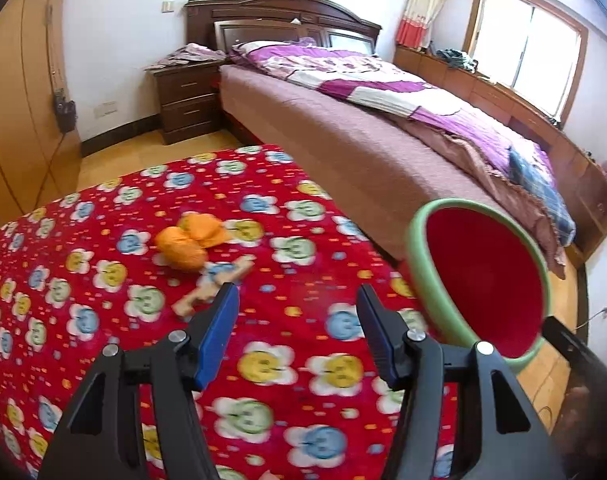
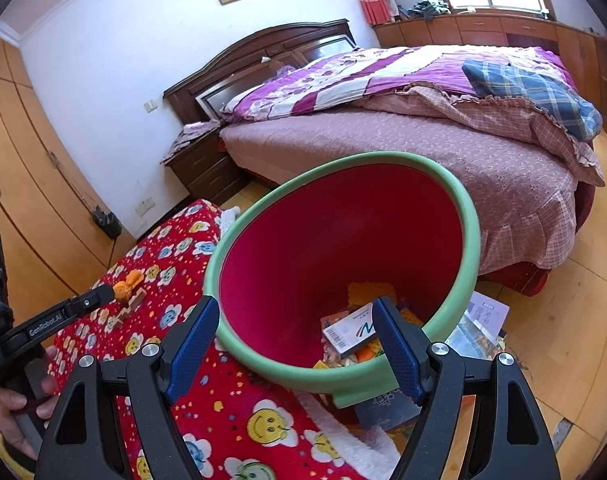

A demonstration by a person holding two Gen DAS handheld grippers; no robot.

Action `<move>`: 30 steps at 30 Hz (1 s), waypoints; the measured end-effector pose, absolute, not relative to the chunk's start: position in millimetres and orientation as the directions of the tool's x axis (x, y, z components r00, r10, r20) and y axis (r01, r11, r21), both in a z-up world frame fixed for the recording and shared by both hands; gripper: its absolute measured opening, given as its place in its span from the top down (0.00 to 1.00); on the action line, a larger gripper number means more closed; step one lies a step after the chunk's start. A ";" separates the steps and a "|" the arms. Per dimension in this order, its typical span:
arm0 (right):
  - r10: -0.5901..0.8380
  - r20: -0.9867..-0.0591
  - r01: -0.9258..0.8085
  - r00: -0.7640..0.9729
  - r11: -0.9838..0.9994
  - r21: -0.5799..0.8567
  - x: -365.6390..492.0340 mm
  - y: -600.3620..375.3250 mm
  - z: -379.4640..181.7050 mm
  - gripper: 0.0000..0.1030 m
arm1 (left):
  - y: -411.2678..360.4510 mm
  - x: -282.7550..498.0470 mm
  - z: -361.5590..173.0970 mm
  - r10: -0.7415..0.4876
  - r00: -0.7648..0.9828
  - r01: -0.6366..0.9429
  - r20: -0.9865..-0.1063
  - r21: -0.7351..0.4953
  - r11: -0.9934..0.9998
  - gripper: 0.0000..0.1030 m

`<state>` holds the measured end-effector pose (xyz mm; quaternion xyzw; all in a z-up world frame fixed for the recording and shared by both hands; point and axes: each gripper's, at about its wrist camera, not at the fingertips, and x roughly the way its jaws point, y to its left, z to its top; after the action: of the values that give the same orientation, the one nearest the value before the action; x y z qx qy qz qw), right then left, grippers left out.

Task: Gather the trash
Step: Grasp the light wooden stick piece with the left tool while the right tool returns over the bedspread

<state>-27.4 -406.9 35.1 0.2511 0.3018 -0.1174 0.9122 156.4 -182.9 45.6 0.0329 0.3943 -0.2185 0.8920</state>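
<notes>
Here, a red flower-print blanket [image 1: 263,340] covers a low surface beside a bed [image 1: 383,152]. On it lie an orange crumpled wrapper [image 1: 185,246] and a pale wooden piece [image 1: 215,284], touching each other. The left gripper [image 1: 298,316] hovers just short of them, jaws spread and empty. The right gripper [image 2: 295,344] is also spread and empty, facing a tilted green-rimmed bin [image 2: 467,216] that already holds a small box [image 2: 349,330] and other scraps. Risk: the bin appears unsupported and leaning, so it may tip; the soft wrapper may slip from a shallow pinch
</notes>
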 end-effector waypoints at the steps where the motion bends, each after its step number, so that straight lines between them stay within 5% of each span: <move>1: -0.062 -0.611 0.366 0.789 0.847 0.386 -26.9 -404.8 35.1 0.23 | -178.0 160.4 43.3 -0.352 0.595 0.410 -0.723 -0.104 0.906 0.41; 25: -0.086 -0.669 0.408 0.739 0.847 0.342 -11.3 -391.5 21.5 0.23 | -150.2 221.7 -7.4 -0.293 0.527 0.408 -0.798 -0.065 0.910 0.41; 30: -0.086 -0.674 0.411 0.734 0.846 0.340 -10.5 -390.8 19.7 0.23 | -153.3 229.0 -14.4 -0.300 0.477 0.411 -0.826 -0.092 0.907 0.50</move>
<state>-10.5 -390.8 19.7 0.2409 0.3374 -0.1384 0.8994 229.0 -153.3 -14.4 0.0593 0.4674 -0.2076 0.8573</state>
